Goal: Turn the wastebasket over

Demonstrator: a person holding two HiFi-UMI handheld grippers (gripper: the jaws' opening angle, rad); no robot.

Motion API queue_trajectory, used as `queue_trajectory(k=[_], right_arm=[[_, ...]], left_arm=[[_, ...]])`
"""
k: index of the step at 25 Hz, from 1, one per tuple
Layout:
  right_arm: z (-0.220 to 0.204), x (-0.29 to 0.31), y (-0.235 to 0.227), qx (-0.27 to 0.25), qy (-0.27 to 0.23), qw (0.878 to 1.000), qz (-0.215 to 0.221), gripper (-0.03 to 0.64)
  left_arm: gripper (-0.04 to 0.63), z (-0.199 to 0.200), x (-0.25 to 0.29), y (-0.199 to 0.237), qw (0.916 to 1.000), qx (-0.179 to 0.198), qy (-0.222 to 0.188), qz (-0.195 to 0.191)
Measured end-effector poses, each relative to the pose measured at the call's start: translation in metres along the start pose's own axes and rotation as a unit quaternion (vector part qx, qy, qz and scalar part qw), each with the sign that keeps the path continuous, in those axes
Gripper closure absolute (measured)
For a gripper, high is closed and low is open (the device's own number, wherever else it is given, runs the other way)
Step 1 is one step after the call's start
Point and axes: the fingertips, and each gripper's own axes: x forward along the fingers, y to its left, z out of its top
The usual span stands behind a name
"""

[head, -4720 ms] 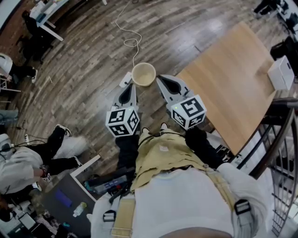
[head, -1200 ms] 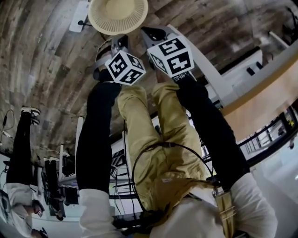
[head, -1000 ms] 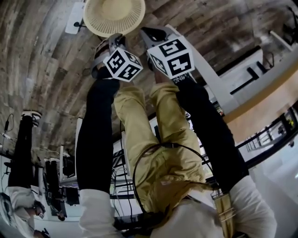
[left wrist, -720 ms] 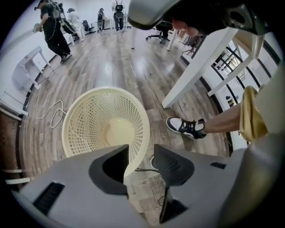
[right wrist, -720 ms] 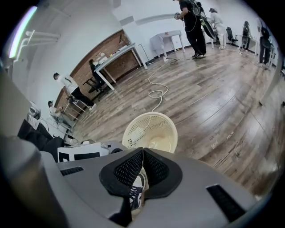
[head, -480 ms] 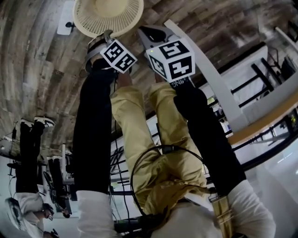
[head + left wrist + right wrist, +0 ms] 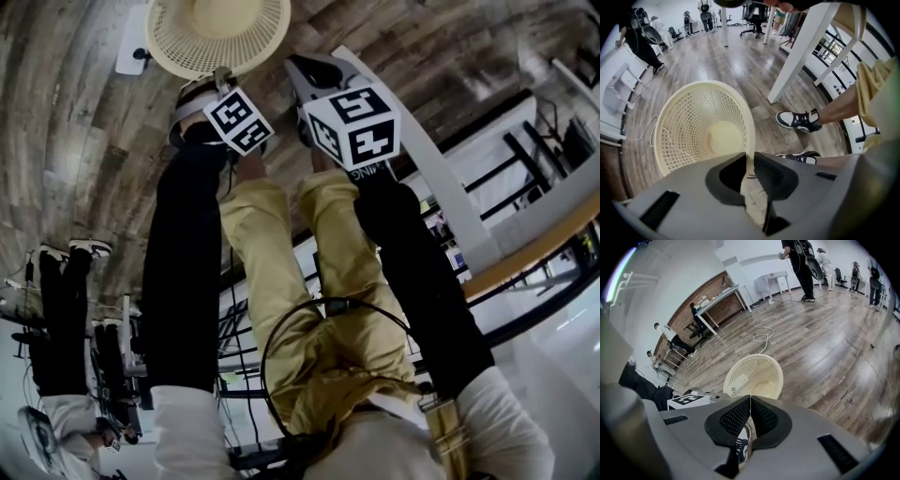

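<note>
While the person bent low over the wooden floor (image 7: 740, 70), the cream lattice wastebasket (image 7: 693, 131) stood upright on it, mouth up, just ahead of their black-and-white shoes (image 7: 799, 121). The left tongs (image 7: 749, 157) pointed straight down and straddled the near rim, one jaw inside the basket and one outside. Those jaws were closing with the basket wall between them, and the pads seemed already to meet it. The right tongs (image 7: 750, 401) hung near the rim without touching it, their jaws shut together on nothing.

The step in hand looked like securing a pinch on the rim before any tipping. The next move would likely call for a firm hold, then a lift and a roll of the wrist to swing the mouth downward. The thin lattice wall might flex or slip.

Nearly five seconds earlier the person had stood upright, with the basket farther ahead and both tongs held high. A second earlier the left tongs had hovered short of the rim. They had since come down over it, while the basket stayed put.
</note>
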Motion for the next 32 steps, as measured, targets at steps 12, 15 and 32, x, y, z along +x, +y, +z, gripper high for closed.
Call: queue_trajectory(k=[12, 15, 32], right_arm=[[0.024, -0.005, 0.014, -0.013, -0.016, 1.000, -0.003, 0.595], [0.021, -0.001, 0.010, -0.015, -0.019, 1.000, -0.005, 0.595], [0.012, 0.006, 0.010, -0.020, -0.003, 1.000, -0.005, 0.595]], left_arm=[[0.561, 0.055, -0.079, 0.066, 0.9312, -0.272, -0.233, -0.068], [0.597, 0.057, -0.086, 0.082, 0.8932, -0.335, -0.286, -0.093], [0.597, -0.007, -0.044, 0.081, 0.9103, -0.363, -0.191, -0.054]])
